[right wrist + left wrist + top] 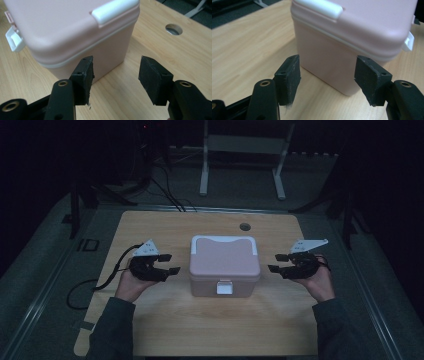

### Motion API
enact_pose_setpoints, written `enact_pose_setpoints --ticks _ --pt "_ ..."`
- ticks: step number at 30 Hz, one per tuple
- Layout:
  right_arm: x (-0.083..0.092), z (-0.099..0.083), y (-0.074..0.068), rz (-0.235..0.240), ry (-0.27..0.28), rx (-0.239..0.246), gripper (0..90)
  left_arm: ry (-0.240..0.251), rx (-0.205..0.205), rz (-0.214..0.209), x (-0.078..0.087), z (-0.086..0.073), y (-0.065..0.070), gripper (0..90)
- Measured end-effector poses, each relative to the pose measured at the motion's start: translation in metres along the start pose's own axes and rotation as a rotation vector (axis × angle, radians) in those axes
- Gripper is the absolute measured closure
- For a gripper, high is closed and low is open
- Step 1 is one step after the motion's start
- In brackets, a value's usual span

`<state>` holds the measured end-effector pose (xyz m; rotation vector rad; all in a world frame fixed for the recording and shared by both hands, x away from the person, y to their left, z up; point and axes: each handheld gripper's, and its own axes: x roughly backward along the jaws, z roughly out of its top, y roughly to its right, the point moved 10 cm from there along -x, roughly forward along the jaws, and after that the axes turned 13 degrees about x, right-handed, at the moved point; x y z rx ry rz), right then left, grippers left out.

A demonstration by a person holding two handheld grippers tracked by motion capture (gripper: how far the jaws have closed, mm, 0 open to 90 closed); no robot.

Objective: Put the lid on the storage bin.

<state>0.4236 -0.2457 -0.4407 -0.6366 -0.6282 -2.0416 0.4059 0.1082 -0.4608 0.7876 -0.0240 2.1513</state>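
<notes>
Pink box (224,265) far side hidden, room dark

Left gripper (167,263) and right gripper (279,262) face inward, jaws apart

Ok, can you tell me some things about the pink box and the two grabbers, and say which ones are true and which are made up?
1. The pink box has its lid on. True.
2. The left gripper is squeezing the box. False: its jaws are open and apart from the box, beside it.
3. The right gripper is open with nothing between its jaws. True.
4. The white latch is on the far side of the box. False: it is on the side facing the person.
5. The box stands on the wooden table. True.
</notes>
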Motion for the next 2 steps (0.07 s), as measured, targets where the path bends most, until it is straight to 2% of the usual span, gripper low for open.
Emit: enact_pose_setpoints --ticks 2 --pt "-0.0008 -0.0049 -0.0016 0.004 -0.009 -0.004 45.0 -0.011 -0.003 0.002 -0.0012 -0.0066 0.0011 37.4"
